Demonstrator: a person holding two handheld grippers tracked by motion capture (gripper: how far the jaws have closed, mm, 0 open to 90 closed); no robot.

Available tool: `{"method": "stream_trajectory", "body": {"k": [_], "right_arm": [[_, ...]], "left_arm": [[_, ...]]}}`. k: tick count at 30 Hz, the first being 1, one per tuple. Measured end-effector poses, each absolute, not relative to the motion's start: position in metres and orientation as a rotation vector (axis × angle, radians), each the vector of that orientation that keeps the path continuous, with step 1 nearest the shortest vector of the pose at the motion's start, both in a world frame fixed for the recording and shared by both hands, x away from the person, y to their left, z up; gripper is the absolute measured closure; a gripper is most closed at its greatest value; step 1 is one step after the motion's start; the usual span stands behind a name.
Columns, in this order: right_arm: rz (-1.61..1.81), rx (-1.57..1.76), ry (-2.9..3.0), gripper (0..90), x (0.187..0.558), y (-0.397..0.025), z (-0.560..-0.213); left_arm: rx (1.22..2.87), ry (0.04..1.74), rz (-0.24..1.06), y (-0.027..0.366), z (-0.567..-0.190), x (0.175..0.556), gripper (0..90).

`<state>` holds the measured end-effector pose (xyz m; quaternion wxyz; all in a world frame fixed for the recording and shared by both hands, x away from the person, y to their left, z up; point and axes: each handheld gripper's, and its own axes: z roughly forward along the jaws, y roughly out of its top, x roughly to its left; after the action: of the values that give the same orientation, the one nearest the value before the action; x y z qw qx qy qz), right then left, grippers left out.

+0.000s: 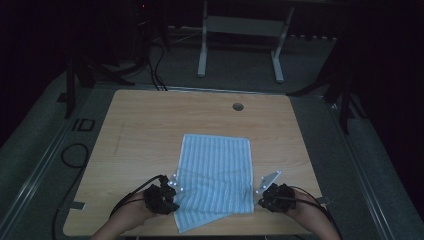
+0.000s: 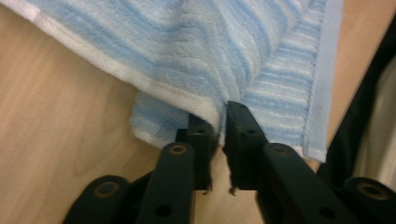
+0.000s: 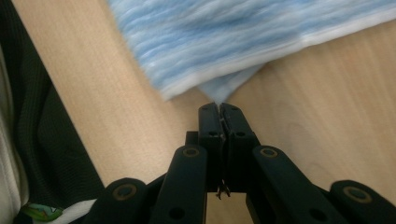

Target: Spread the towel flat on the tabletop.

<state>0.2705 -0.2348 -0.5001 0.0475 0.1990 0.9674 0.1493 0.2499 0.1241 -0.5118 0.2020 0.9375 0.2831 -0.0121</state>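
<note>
Both grippers pinch the blue-and-white striped terry towel (image 1: 216,175) at the tabletop's (image 1: 145,125) near edge: left gripper (image 2: 218,122) clamps the doubled edge, right gripper (image 3: 219,108) the corner, probably to fold it.

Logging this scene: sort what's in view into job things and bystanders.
In the job:
towel
left gripper, shut on the towel's near edge
right gripper, shut on a towel corner
table

Lying about:
cables on the floor
white frame behind the table
</note>
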Motion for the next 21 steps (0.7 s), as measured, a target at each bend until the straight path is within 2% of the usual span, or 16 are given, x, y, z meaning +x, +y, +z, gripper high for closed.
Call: {"method": "stream_trajectory", "body": {"k": [2,4,5,7,12,21], "right_arm": [[0.455,0.613,2.938,86.4,0.275,-0.234,-0.496],[0.462,0.599,2.925,83.7,0.282,-0.232,-0.491],[0.462,0.602,2.914,83.6,0.286,-0.231,-0.489],[0.476,0.591,2.889,81.6,0.294,-0.227,-0.484],[0.524,0.597,2.866,83.3,0.321,-0.216,-0.476],[0.497,0.633,2.872,87.7,0.369,-0.19,-0.483]], "left_arm": [[2.608,0.797,-0.025,0.127,-0.508,0.251,72.9],[2.594,0.794,-0.016,0.132,-0.502,0.254,64.6],[2.586,0.806,0.006,0.134,-0.498,0.256,64.1],[2.589,0.794,0.043,0.137,-0.49,0.258,54.8],[2.603,0.778,0.127,0.134,-0.476,0.277,54.0],[2.66,0.774,0.182,0.112,-0.48,0.337,56.5]]}}
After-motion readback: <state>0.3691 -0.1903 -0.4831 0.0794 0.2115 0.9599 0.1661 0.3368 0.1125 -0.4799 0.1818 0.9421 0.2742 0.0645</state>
